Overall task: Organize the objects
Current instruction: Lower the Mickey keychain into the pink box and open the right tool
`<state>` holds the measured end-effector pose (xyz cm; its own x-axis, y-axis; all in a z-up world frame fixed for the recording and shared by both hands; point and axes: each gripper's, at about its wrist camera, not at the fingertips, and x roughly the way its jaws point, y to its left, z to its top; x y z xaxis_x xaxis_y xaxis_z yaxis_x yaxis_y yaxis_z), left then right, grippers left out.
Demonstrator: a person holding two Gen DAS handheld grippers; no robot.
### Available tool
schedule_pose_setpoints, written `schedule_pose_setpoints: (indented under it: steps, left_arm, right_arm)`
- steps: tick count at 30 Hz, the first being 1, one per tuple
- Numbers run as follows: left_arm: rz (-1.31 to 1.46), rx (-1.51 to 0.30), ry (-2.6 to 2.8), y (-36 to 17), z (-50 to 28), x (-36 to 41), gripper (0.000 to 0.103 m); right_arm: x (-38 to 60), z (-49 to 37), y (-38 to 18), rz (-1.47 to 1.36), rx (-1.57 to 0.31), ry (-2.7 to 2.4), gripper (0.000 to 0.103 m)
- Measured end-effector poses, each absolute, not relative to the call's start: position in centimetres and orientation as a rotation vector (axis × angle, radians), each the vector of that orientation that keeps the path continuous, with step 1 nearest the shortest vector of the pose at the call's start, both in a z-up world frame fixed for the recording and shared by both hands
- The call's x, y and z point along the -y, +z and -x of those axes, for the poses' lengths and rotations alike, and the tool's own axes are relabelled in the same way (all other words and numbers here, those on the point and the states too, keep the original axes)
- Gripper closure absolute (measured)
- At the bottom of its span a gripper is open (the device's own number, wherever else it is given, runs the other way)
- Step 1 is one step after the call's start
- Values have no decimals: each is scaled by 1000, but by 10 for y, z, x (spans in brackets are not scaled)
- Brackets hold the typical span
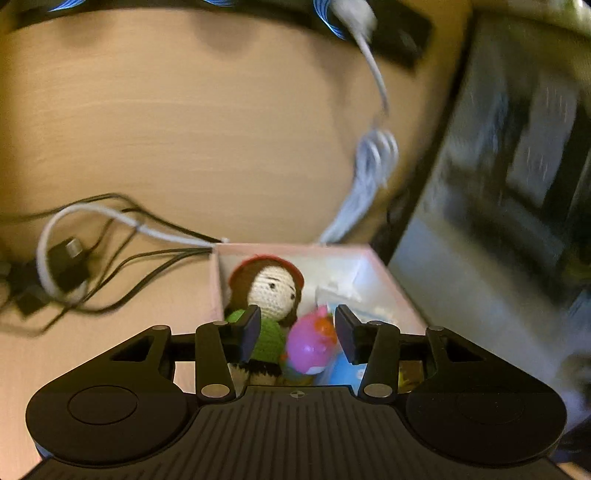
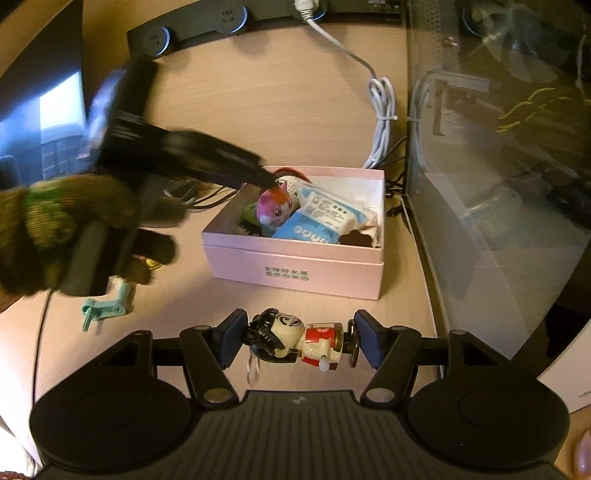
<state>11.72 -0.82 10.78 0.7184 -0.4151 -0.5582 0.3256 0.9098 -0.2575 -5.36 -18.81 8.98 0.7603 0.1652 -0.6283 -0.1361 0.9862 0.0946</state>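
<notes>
A pink box [image 2: 295,266] stands on the wooden desk and holds a crochet doll [image 1: 271,291], a pink cat toy [image 1: 310,345] and blue-and-white packets [image 2: 317,218]. My left gripper [image 1: 297,328] hovers over the box with its jaws apart, the cat toy lying below between them; it also shows in the right wrist view [image 2: 269,181] above the cat toy [image 2: 273,208]. My right gripper [image 2: 297,341] is shut on a wind-up figure toy [image 2: 295,341] with black hair and a red-and-white body, held sideways in front of the box.
A teal plastic piece [image 2: 105,310] lies on the desk left of the box. A coiled white cable [image 2: 382,118] and black cables [image 1: 122,258] lie behind the box. A glass tank [image 2: 498,166] stands to the right. A black power strip [image 2: 229,22] runs along the back.
</notes>
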Motion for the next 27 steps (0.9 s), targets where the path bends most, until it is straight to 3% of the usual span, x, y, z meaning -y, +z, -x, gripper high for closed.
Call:
schedule_pose_setpoints:
  steps: [5,9,11,12,20,27]
  left_arm:
    - [270,-695,-406,110,-64,-37,54]
    - [299,-765,-344,96,-32,-71,54]
    - [308,-792,-288,91,-15,-93,55]
    - [308,-801,-261,89,-9,-104,55]
    - [314,-840,-139,73,29,-165,55]
    - [290,-833,-184,73,21,-166,55]
  right_arm:
    - [187,27,107,-29,-618,135,39]
    - [178,-15,146,-1,-421,39,39]
    - [175,-38,160,1,-312,-27,15]
    - [172,-49,163,20,-304,-44,14]
    - [140,-42,130,26,-475,138,14]
    - [108,-6,94,19,-617,215,14]
